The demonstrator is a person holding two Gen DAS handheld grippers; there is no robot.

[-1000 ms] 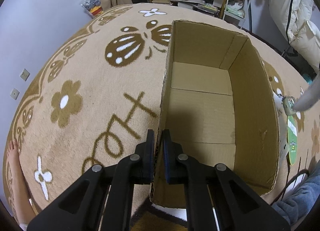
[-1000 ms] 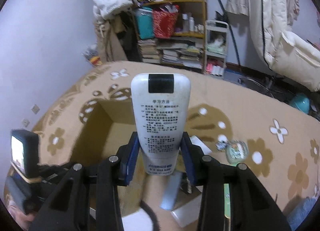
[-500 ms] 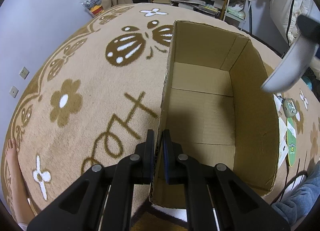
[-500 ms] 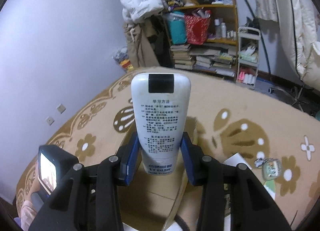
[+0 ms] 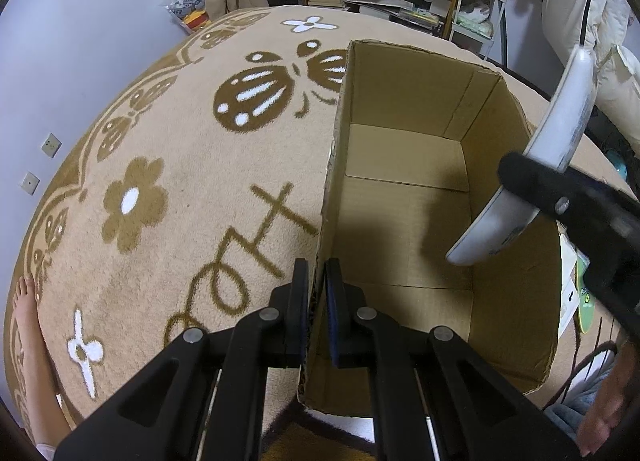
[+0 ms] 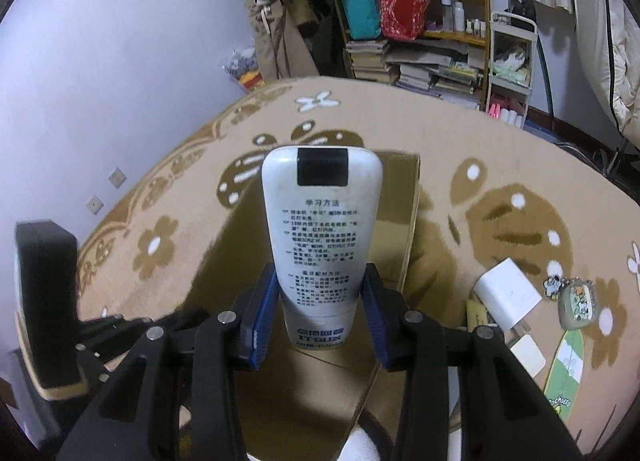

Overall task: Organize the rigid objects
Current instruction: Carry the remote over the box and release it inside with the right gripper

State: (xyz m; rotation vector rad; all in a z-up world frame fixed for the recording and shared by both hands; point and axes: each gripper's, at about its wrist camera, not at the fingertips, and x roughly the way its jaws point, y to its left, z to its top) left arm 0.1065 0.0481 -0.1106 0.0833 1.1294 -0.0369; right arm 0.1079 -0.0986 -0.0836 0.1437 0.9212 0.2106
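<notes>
White remote (image 6: 320, 229) hides cardboard box (image 6: 404, 221) floor.

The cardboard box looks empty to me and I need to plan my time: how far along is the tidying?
Early. Done: nothing lies in the cardboard box. In hand: the left gripper clamps the box's wall, and the right gripper holds a white remote above the opening. Left: a white adapter, a small keychain pouch and a green card lie on the rug.

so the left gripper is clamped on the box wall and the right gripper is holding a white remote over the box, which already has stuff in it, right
Not quite: the cardboard box is empty, as the left wrist view shows. The left gripper does clamp its wall, and the right gripper holds the white remote over it.
</notes>
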